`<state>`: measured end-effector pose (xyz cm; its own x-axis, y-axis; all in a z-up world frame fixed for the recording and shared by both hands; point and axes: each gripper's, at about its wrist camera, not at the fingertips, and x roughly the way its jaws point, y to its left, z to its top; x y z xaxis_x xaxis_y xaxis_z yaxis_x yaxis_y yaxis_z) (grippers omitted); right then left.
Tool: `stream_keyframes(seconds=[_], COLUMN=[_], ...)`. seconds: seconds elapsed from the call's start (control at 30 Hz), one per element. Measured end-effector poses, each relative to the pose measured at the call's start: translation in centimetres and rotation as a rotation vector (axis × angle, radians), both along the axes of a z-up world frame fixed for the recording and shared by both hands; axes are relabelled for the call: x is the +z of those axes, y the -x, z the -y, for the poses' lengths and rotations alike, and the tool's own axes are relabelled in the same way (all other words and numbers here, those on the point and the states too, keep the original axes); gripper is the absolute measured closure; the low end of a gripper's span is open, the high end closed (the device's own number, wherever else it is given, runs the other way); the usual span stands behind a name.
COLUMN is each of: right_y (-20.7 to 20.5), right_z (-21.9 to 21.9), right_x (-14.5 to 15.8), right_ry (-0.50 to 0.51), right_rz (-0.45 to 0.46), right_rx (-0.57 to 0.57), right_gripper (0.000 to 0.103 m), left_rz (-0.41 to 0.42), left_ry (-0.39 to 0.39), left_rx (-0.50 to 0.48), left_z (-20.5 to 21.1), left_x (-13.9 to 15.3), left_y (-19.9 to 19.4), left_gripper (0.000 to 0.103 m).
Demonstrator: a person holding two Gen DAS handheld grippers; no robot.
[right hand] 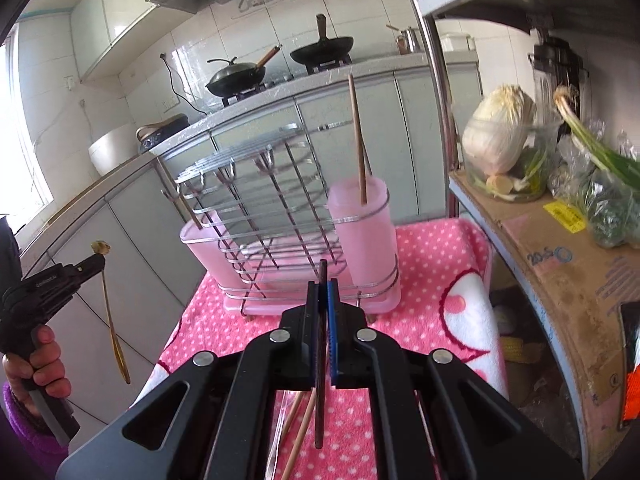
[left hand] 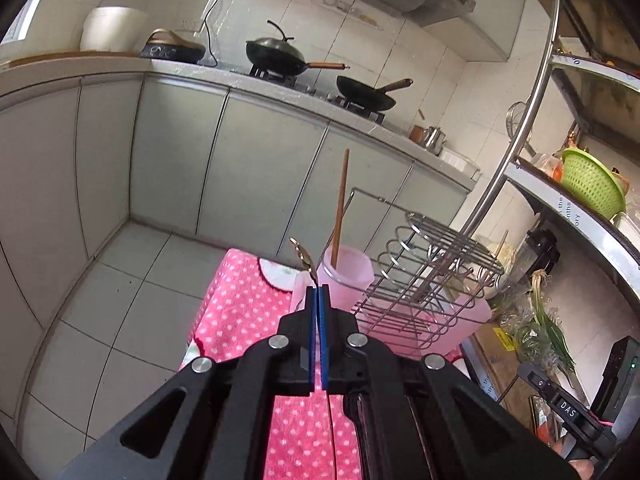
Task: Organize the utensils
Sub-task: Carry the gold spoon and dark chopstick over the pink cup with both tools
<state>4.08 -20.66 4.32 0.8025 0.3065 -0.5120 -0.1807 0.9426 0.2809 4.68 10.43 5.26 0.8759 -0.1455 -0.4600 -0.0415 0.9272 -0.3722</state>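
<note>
My left gripper (left hand: 318,292) is shut on a thin gold utensil (left hand: 303,258), held just in front of the pink utensil cup (left hand: 346,276) on the wire dish rack (left hand: 424,280). From the right wrist view the same gold utensil (right hand: 110,320) hangs down from the left gripper (right hand: 98,258), left of the table. My right gripper (right hand: 323,286) is shut on a dark chopstick (right hand: 320,380), short of the pink cup (right hand: 366,224). A wooden chopstick (right hand: 357,136) stands in that cup. More wooden chopsticks (right hand: 298,432) lie on the pink dotted cloth (right hand: 436,256) below.
The rack (right hand: 256,204) has a pink drip tray and sits on the small cloth-covered table. A metal shelf (right hand: 560,248) with cabbage and green onions stands at the right. Cabinets and a stove with two woks (left hand: 280,54) are behind. Tiled floor lies to the left.
</note>
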Motion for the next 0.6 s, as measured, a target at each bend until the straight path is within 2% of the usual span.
stream_keyframes(seconds=[0.27, 0.6], right_y=[-0.8, -2.9], right_z=[0.2, 0.4], right_x=[4.9, 10.1], right_ry=[0.014, 0.039], right_rz=[0.101, 0.249], right_rx=[-0.010, -0.030], right_gripper=[0.098, 0.098], left_rz=[0.165, 0.342], left_ry=[-0.055, -0.113], left_rx=[0.003, 0.049], left_z=[1.0, 2.3], left_x=[3.8, 7.1], left_y=[0.5, -1.4], left_gripper=[0.103, 0.102])
